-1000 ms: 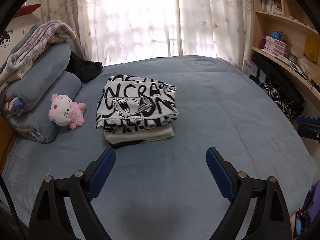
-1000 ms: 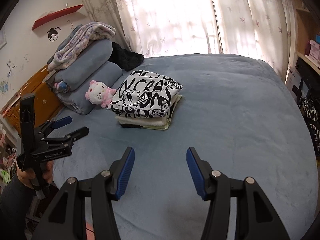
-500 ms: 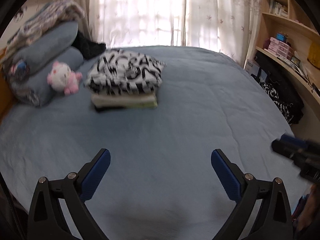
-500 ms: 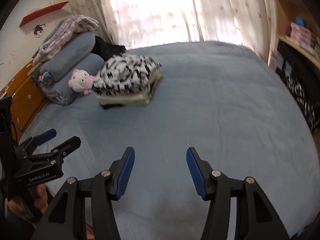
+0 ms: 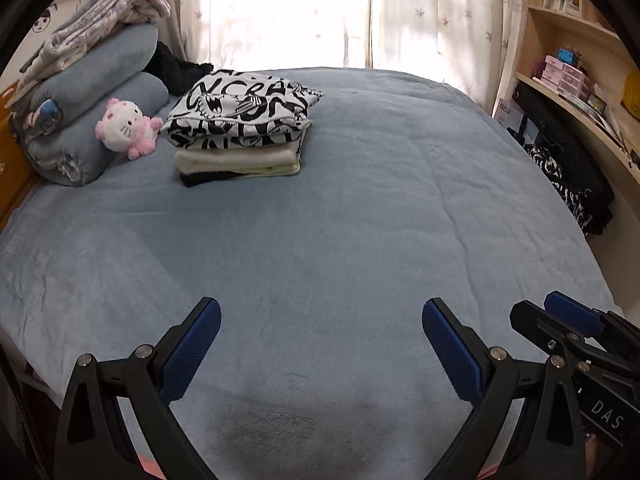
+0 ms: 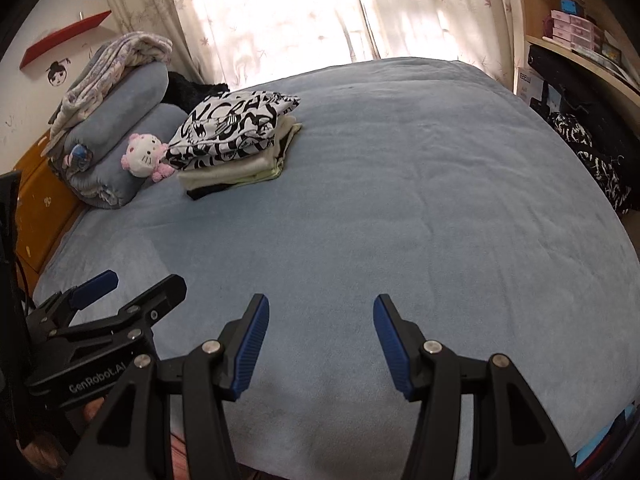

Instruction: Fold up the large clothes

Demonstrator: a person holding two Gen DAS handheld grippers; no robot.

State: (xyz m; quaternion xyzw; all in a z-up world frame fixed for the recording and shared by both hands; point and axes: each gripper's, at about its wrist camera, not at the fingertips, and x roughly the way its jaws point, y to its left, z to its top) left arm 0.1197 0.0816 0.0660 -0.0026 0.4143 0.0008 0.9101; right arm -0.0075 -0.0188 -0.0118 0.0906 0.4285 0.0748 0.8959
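Where the bed (image 5: 360, 208) meets its far left corner, rolled grey bedding (image 5: 92, 92) is stacked, with a pink plush toy (image 5: 126, 126) set against it. Just right of the toy, a stack of folded clothes (image 5: 240, 136) is laid on the bed, topped by a black-and-white printed garment (image 6: 232, 128). Over the near edge, the left gripper (image 5: 320, 344) is held empty with its fingers wide apart. The right gripper (image 6: 318, 344) is likewise held empty, fingers apart. Shelves (image 5: 576, 80) are seen beyond the right edge.
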